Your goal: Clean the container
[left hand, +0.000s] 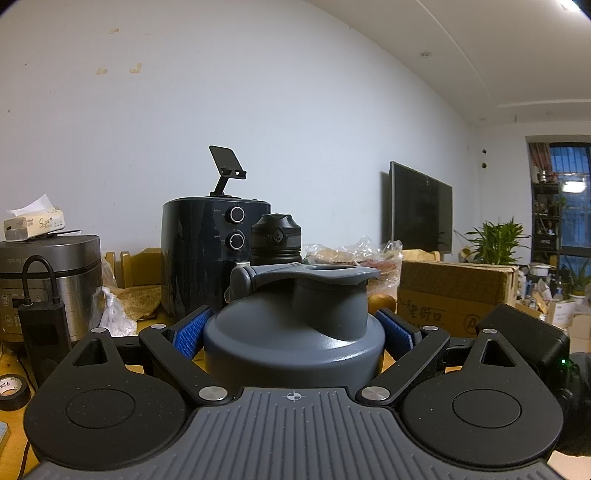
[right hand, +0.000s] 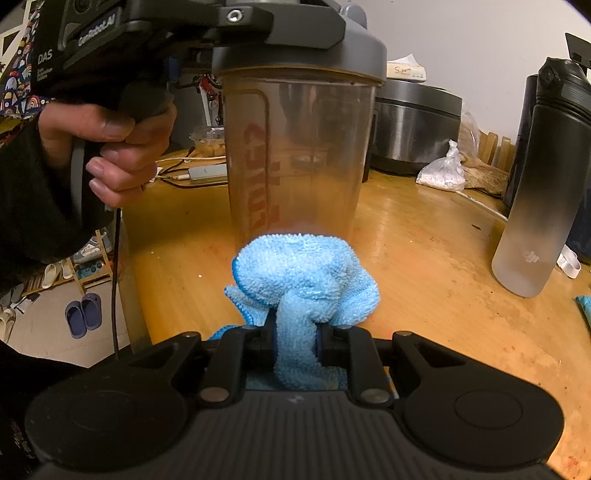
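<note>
Your left claw (left hand: 293, 332) clamps the grey lid (left hand: 295, 325) to steady the shaker bottle (right hand: 295, 155) on the tabletop (right hand: 424, 258), while your right claw (right hand: 295, 339), closed on the blue cloth (right hand: 303, 280), presses it against the bottle's near lower wall for wiping.

Bare tabletop (right hand: 424, 251) lies open to the right of the shaker (right hand: 299, 155), between it and the grey bottle (right hand: 539, 192), which stands upright near the right edge. Left of the shaker the tabletop narrows to its edge, and that side is taken up by the left hand-held gripper (right hand: 221, 33) clamped on the lid and the hand (right hand: 118, 147) on its handle. The blue cloth (right hand: 303, 280), pinched in the right hand-held gripper (right hand: 295, 332), fills the room right before the shaker's base. Behind the shaker the way is crowded: a rice cooker (right hand: 413, 125), a white bag (right hand: 443, 170), cables (right hand: 184, 173) and, in the left wrist view, an air fryer (left hand: 210, 251) and a cardboard box (left hand: 450, 291).
</note>
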The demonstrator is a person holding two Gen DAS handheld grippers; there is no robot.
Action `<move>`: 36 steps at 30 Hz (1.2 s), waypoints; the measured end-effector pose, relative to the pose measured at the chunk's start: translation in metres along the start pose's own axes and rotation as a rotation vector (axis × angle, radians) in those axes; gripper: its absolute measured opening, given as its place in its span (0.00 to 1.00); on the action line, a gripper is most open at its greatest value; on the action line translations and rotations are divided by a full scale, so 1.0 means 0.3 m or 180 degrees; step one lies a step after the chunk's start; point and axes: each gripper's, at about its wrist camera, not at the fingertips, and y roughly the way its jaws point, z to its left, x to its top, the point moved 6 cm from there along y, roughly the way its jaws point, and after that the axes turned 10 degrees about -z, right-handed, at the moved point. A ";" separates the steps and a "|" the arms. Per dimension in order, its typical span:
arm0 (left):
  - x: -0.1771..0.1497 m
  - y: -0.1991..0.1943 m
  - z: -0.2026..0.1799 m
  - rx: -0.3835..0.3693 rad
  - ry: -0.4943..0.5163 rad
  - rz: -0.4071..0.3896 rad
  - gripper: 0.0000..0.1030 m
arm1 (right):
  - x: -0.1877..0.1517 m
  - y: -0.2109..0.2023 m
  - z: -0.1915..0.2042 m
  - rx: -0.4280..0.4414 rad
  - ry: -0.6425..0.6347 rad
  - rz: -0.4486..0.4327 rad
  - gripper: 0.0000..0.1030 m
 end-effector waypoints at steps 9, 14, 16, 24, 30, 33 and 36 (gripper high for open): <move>0.001 0.004 0.000 0.0005 0.0003 0.0007 0.92 | 0.029 -0.027 -0.005 0.0004 0.0111 -0.0149 0.11; 0.002 0.004 0.000 0.0005 0.0006 0.0015 0.92 | 0.065 -0.058 -0.006 0.0002 0.0126 -0.0296 0.11; 0.002 0.004 0.000 0.0005 0.0006 0.0018 0.92 | 0.081 -0.071 -0.006 0.0000 0.0127 -0.0354 0.11; 0.001 0.003 0.003 0.0006 0.0003 0.0021 0.92 | 0.147 -0.138 -0.014 -0.0003 0.0138 -0.0732 0.11; 0.002 0.004 0.007 0.0008 -0.0002 0.0025 0.92 | 0.177 -0.180 -0.014 -0.0034 0.0156 -0.1070 0.10; 0.002 0.004 0.007 0.0009 -0.0003 0.0027 0.92 | 0.185 -0.198 -0.019 -0.0037 0.0211 -0.1226 0.10; 0.001 0.003 0.006 0.0009 -0.0004 0.0028 0.92 | 0.198 -0.210 -0.026 -0.0035 0.0282 -0.1370 0.10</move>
